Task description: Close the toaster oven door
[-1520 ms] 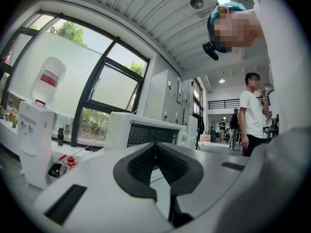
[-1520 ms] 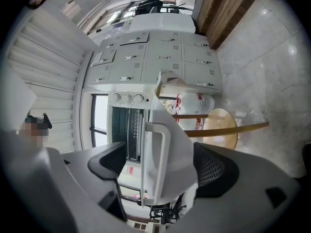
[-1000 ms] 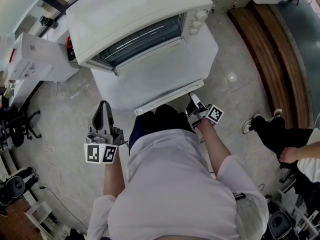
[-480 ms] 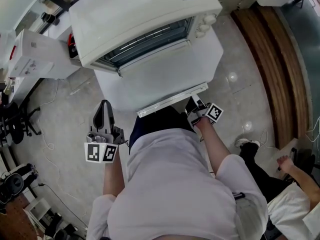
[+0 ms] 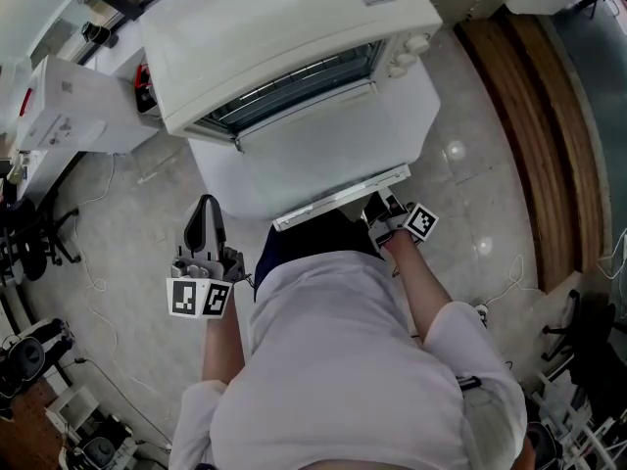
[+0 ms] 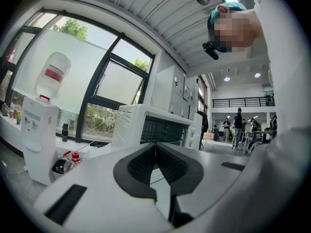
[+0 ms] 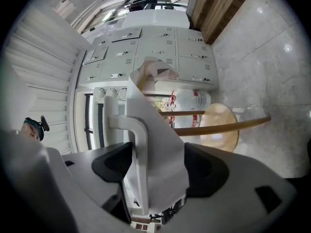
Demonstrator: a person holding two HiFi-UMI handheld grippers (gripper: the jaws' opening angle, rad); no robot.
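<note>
The right hand-held gripper, its jaws just closing, clamps the handle of the toaster oven, whose door lies open. The left hand-held gripper hangs clenched and empty, apart from the door.

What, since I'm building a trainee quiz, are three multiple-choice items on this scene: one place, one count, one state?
1. Where is the left tool? A on the oven's top; B inside the oven; C at the person's left side, apart from the oven.
2. How many round white knobs does the white metal toaster oven carry? A three; B one; C six.
3. The oven's flat white door is: A shut; B folded down open; C taken off.
Answers: C, it hangs beside the person, clear of the oven; A, three show beside the opening; B, it lies level below the bared wire rack.
</note>
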